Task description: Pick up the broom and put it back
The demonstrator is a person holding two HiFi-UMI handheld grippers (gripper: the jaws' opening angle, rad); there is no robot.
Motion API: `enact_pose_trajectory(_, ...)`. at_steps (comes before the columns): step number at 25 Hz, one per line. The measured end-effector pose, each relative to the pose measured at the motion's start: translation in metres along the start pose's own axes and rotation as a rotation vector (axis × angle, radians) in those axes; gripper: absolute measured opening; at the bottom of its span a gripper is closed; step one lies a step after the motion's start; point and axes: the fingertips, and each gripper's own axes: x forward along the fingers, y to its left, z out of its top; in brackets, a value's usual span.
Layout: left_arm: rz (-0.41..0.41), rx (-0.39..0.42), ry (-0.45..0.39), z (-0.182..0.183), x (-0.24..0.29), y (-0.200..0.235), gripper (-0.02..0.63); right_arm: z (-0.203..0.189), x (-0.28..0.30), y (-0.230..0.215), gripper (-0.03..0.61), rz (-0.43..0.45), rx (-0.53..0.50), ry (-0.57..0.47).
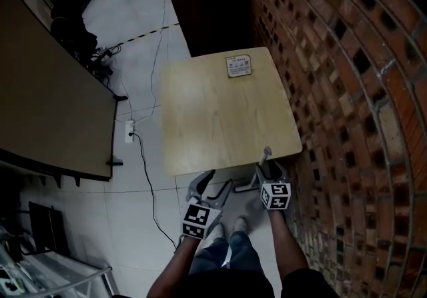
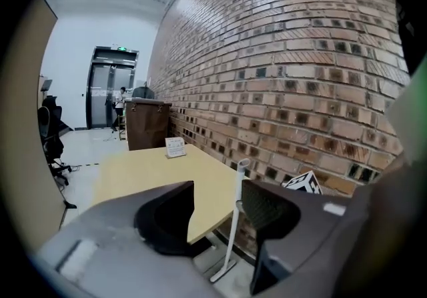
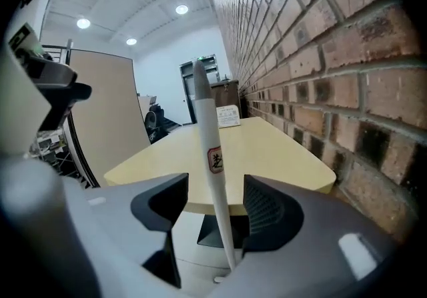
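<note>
Though head view shows only its tip, broom (image 3: 212, 150) stands between right gripper (image 3: 215, 187) parted jaws; left gripper (image 2: 217, 191) jaws apart.

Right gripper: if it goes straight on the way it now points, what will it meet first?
Probably the white broom handle standing between the right gripper's open jaws; behind it, the table edge.

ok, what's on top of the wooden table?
A small white printed card near the far edge of the light wooden table; print unreadable. Rest bare. The white broom handle covers a sliver of the near right corner.
</note>
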Motion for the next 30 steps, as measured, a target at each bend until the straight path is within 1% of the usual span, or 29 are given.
enact_pose_trajectory(3,0.011,-0.010,0.003,-0.002,-0.003,0.003,0.222,0.008,0.023,-0.002,0.256,0.002,-0.010,0.007)
enact_pose_trajectory(7,0.020,0.004,0.017,-0.005,-0.004,0.003,0.222,0.012,0.047,-0.009,0.256,-0.003,0.000,0.029)
enact_pose_trajectory(13,0.017,0.001,0.022,-0.007,-0.007,0.000,0.222,0.011,0.061,-0.018,0.255,-0.013,0.010,0.063)
enact_pose_trajectory(14,0.016,0.006,0.021,-0.006,-0.007,0.000,0.222,0.012,0.060,-0.019,0.241,-0.017,0.018,0.061)
enact_pose_trajectory(16,0.013,0.009,0.017,-0.004,-0.008,-0.001,0.222,0.017,0.056,-0.018,0.147,-0.023,0.025,0.050)
enact_pose_trajectory(18,0.010,0.003,0.012,-0.003,-0.008,-0.001,0.222,0.018,0.052,-0.015,0.072,-0.018,0.022,0.047)
enact_pose_trajectory(24,-0.010,0.001,-0.007,0.002,-0.008,-0.009,0.222,0.005,0.029,-0.006,0.063,-0.001,-0.012,0.096)
enact_pose_trajectory(26,-0.014,-0.002,-0.019,0.006,-0.009,-0.011,0.222,-0.001,0.015,-0.004,0.061,0.004,-0.028,0.114)
enact_pose_trajectory(30,-0.015,0.002,-0.037,0.012,-0.018,-0.016,0.222,-0.017,-0.017,-0.004,0.060,0.002,-0.025,0.139)
